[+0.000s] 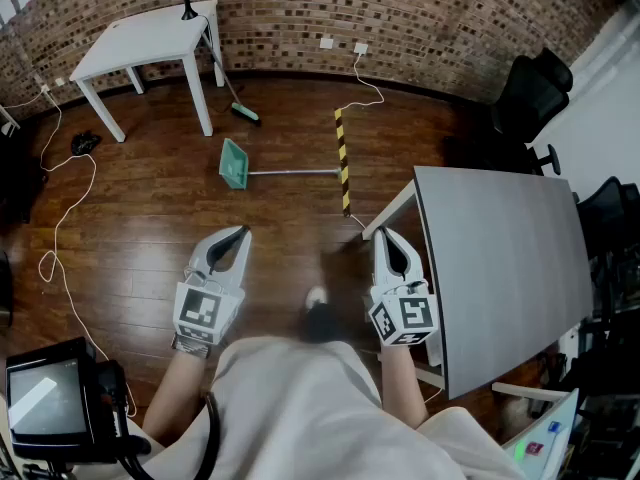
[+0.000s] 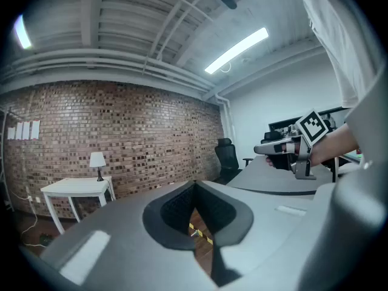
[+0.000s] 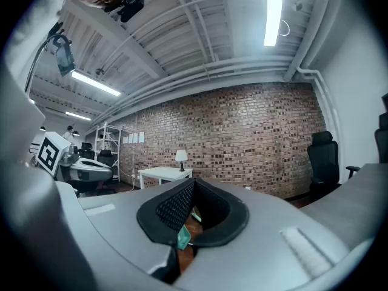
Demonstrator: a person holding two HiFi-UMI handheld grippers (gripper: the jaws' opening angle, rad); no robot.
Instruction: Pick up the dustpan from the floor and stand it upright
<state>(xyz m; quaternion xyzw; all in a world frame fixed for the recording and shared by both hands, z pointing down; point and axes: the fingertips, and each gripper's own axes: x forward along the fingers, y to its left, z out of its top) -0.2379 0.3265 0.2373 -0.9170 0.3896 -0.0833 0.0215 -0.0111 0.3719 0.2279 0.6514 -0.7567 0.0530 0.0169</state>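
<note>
Beyond right tool (image 3: 193, 183), dustpan (image 3: 183, 237) shows only a sliver.

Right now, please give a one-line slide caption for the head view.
The left gripper and right gripper hover empty, jaws together, short of the green dustpan lying on the wooden floor.

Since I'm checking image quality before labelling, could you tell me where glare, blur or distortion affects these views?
Head view: the brick wall bows from the wide lens, the glossy floor shows soft glare, the dustpan is sharp, the person's foot is smeared. Left gripper view: dark rounded corners, ceiling light blown out. Right gripper view: the same vignette, ceiling light overexposed.
</note>
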